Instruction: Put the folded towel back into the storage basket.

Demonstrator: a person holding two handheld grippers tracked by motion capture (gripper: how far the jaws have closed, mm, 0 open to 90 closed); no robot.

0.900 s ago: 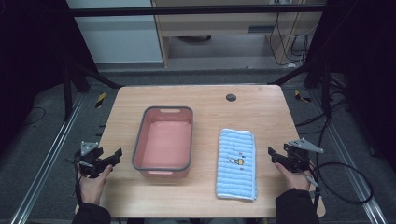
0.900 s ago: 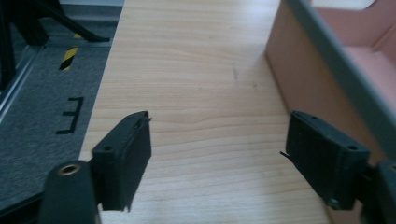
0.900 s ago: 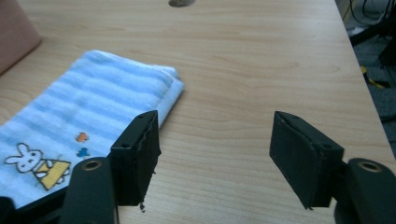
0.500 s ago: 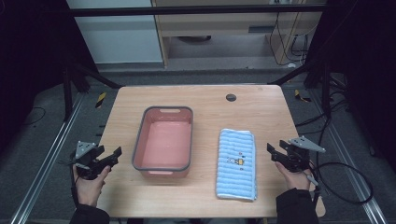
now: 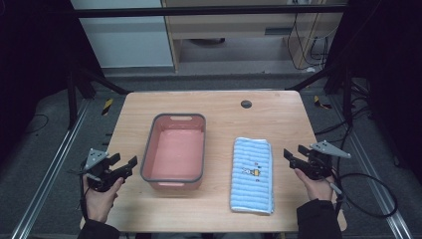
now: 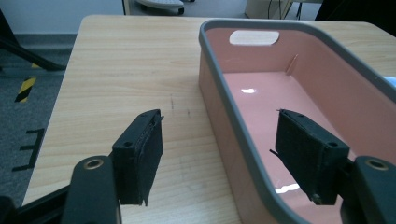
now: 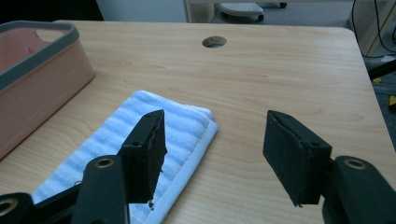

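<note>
No brand name or readable writing shows on anything; the folded blue striped towel point(image 5: 252, 174) carries only a small yellow and red picture near its middle, too small to make out. The towel lies flat on the wooden table point(image 5: 224, 112), toward the right side, just beside the pink basin point(image 5: 174, 152) with the grey rim. The basin has nothing inside and has 1 oval handle hole in its far wall.

The right gripper point(image 5: 297, 155) hovers just beside the towel's right edge, its 2 jaws spread with nothing between them. The left gripper point(image 5: 125, 167) is close to the basin's left wall, jaws also spread and holding nothing.

A dark round hole point(image 5: 246, 104) sits in the table near its far edge. Cables point(image 5: 370, 196) trail on the floor at the right, and yellow-black tape point(image 5: 107, 106) marks the floor at the left.
</note>
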